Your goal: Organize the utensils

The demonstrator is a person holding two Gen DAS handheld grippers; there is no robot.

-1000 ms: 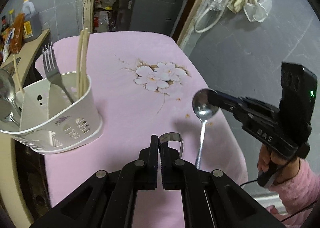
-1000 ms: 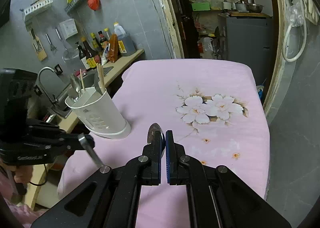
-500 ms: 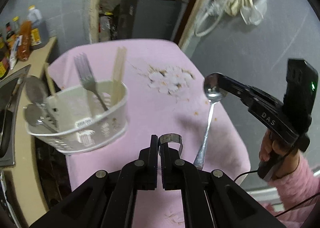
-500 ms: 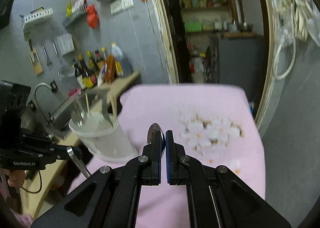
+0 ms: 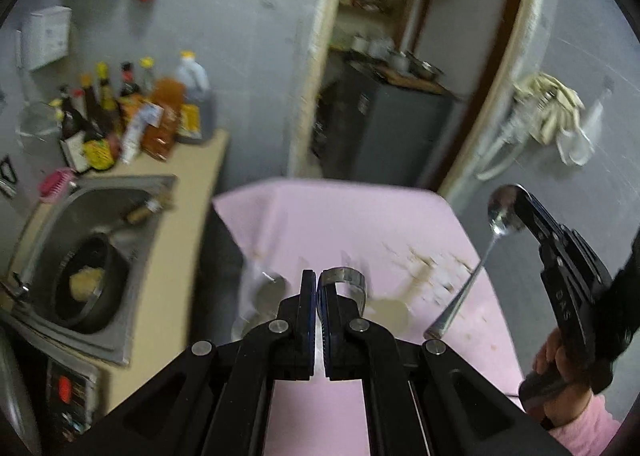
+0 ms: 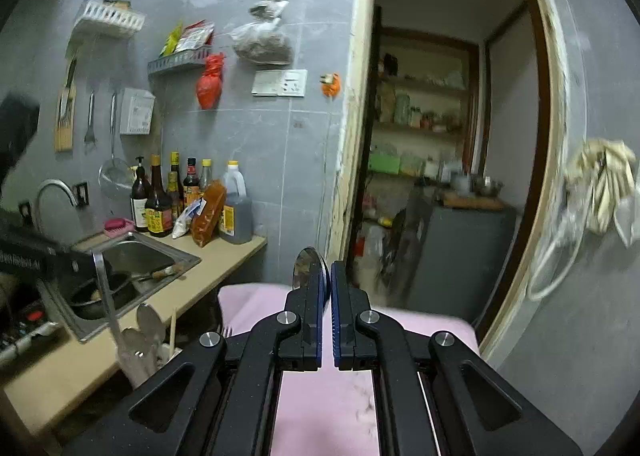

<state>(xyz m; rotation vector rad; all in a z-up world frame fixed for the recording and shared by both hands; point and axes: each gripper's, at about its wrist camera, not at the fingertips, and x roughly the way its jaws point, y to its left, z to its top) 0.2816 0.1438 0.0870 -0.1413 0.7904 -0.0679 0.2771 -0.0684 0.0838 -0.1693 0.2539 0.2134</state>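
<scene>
Left wrist view: the left gripper [image 5: 319, 296] is clamped on the end of a flat steel handle [image 5: 344, 276] that curls over past the right-hand fingertip; what kind of utensil it belongs to cannot be told here. Beyond the fingers lies the pink tablecloth [image 5: 340, 216], and just below them a blurred pale shape is probably the utensil holder [image 5: 260, 296], with a spoon bowl showing in it. To the right, the right gripper [image 5: 516, 202] pinches a spoon [image 5: 496, 216] by its bowl; the handle hangs down and to the left, free end over the cloth — long axis steeply tilted, not upright.

Right wrist view: the right gripper [image 6: 326, 280] is closed on the spoon bowl [image 6: 308, 268], which stands edge-on above the left finger. The holder [image 6: 144, 360] sits low left, near the table edge by the sink [image 6: 132, 256], with spoons and a chopstick in it. The other tool's utensil shaft [image 6: 104, 296] points straight down at it.

Judgement: the holder lies below and left of the spoon, and the left hand is nearer — it should deposit first.
</scene>
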